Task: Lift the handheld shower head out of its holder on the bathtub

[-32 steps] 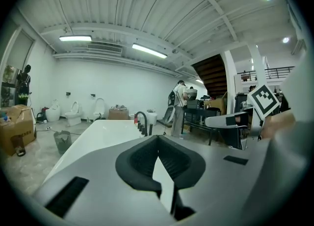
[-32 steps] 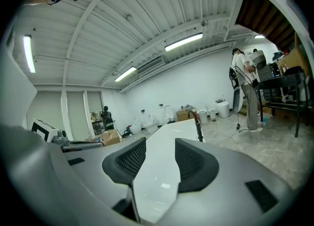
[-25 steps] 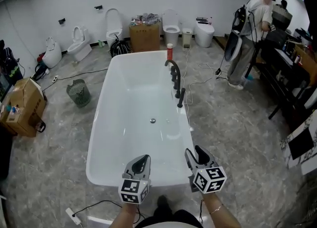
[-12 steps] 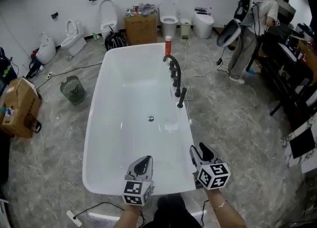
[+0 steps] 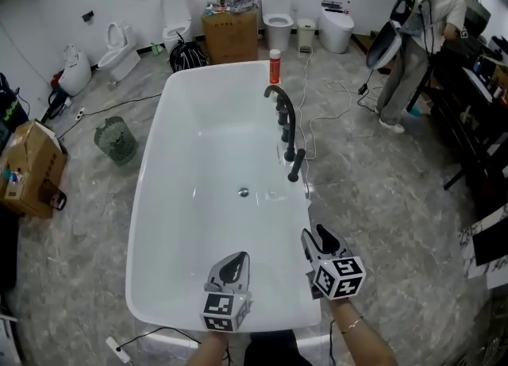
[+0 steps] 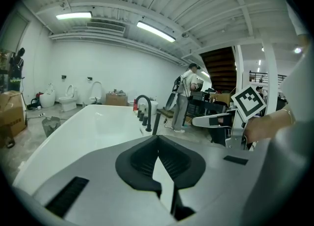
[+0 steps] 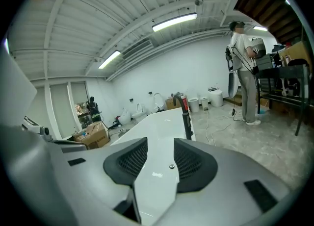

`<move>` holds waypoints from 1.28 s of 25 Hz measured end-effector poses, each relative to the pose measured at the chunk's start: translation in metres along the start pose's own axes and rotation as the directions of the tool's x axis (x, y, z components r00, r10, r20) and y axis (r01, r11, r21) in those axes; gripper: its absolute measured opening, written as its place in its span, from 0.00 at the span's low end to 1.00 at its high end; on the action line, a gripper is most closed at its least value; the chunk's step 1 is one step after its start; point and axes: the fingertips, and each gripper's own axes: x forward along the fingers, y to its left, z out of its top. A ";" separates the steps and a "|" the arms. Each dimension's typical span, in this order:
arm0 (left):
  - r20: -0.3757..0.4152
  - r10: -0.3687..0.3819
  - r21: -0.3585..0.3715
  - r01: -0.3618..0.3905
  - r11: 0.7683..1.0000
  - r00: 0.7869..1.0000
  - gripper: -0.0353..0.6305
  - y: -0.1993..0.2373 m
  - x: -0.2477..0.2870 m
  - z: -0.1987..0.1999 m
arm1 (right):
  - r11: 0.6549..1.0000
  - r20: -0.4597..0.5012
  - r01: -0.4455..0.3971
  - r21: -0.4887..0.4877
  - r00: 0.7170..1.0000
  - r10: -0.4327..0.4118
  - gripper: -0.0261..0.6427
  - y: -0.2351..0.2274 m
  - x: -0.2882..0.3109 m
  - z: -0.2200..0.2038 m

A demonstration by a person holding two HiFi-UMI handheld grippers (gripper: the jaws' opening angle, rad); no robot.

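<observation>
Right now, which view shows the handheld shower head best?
The head view: it looks down on the handheld shower head, a dark wand leaning on the bathtub rim near the faucet. Both gripper views show it only as a small dark post, side-on, in the distance.

The bathtub is finished in glossy white, while its faucet and handheld shower head are coloured black. A bottle is seen in orange-red with a white cap. The floor is veined in grey marble. The left gripper and right gripper are moulded in grey with black pads, and their cubes are printed with black-and-white square markers.
</observation>
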 end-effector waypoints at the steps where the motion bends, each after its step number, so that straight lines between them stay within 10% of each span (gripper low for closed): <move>1: -0.009 -0.001 -0.001 0.001 1.000 1.000 0.08 0.002 0.012 0.000 | 1.000 -0.006 -0.002 0.001 1.000 0.002 0.27 -0.007 0.013 -0.001; 32: -0.070 0.022 -0.063 -0.026 0.998 0.997 0.08 0.079 0.269 -0.065 | 0.996 -0.108 0.062 -0.065 0.992 -0.069 0.37 -0.185 0.324 -0.059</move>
